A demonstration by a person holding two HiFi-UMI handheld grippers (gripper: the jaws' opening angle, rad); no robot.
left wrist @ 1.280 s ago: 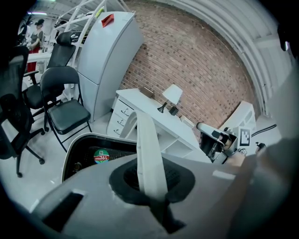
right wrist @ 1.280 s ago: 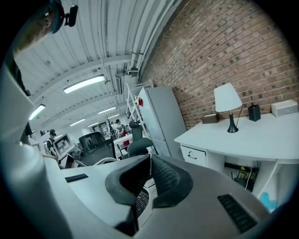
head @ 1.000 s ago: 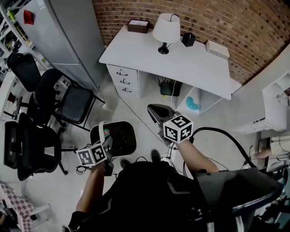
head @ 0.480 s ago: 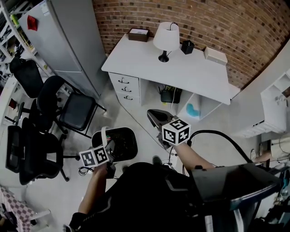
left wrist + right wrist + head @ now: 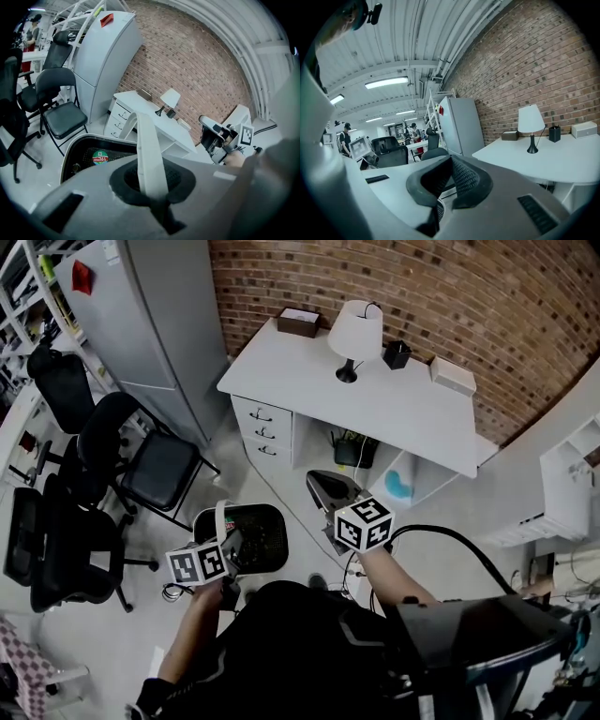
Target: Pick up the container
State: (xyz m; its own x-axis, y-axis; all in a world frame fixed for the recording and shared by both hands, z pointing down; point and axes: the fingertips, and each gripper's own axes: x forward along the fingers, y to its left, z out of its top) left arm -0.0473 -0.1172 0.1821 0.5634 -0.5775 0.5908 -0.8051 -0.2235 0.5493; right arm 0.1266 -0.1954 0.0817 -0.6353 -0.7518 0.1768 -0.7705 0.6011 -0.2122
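The container [image 5: 251, 538] is a black bin with a white bail handle [image 5: 222, 519], low on the floor side in front of me. My left gripper [image 5: 228, 547] is shut on that handle. In the left gripper view the handle [image 5: 146, 150] runs up between the jaws, with the container [image 5: 86, 157] below it and a round sticker inside. I cannot tell whether it is off the floor. My right gripper [image 5: 330, 491] is held level to the right of the container, shut, with nothing between its pads [image 5: 461, 180].
A white desk [image 5: 394, 413] with a lamp [image 5: 354, 334] and small boxes stands against the brick wall ahead. A grey cabinet [image 5: 155, 324] is at the left, and black office chairs [image 5: 150, 470] stand left of the container. A black cable [image 5: 459, 538] trails by my right arm.
The head view has drifted a little, so the desk and chairs sit slightly lower in the picture. Both grippers and the container keep their places relative to each other.
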